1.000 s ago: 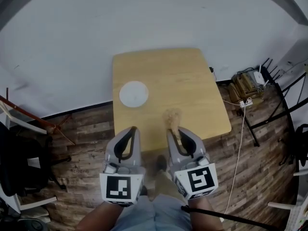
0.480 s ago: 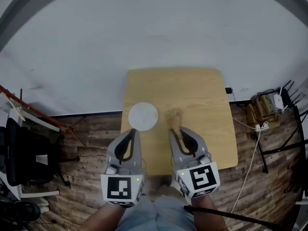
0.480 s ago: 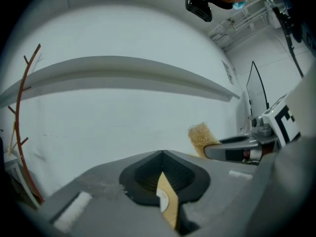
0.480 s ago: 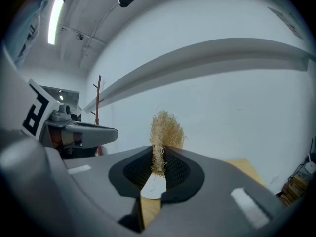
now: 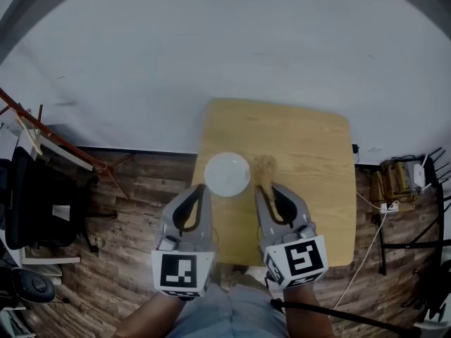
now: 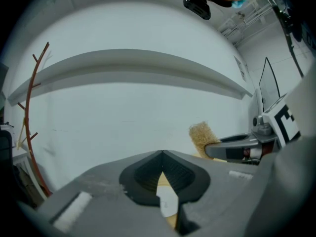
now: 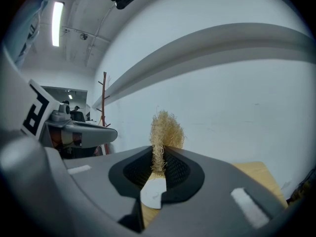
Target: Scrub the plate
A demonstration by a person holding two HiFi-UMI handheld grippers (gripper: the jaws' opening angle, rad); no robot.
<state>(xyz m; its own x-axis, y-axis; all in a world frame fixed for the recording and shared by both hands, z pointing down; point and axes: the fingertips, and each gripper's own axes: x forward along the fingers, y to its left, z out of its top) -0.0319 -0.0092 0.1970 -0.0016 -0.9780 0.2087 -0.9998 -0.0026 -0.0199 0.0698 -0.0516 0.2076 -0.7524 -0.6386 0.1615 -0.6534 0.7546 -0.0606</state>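
head: high, steeply down | gripper views: low, facing wall [image 6: 123, 112] | shared: plate [image 5: 227, 174]

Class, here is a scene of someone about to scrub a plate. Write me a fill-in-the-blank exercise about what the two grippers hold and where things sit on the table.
1. The right gripper is shut on a fibrous scrubber; the left gripper is shut on ____.
2. The plate is ____ in colour.
3. It rests on a ____ table.
4. In the head view the plate lies to the ____ of the scrubber.
Missing words: nothing; white; wooden; left.
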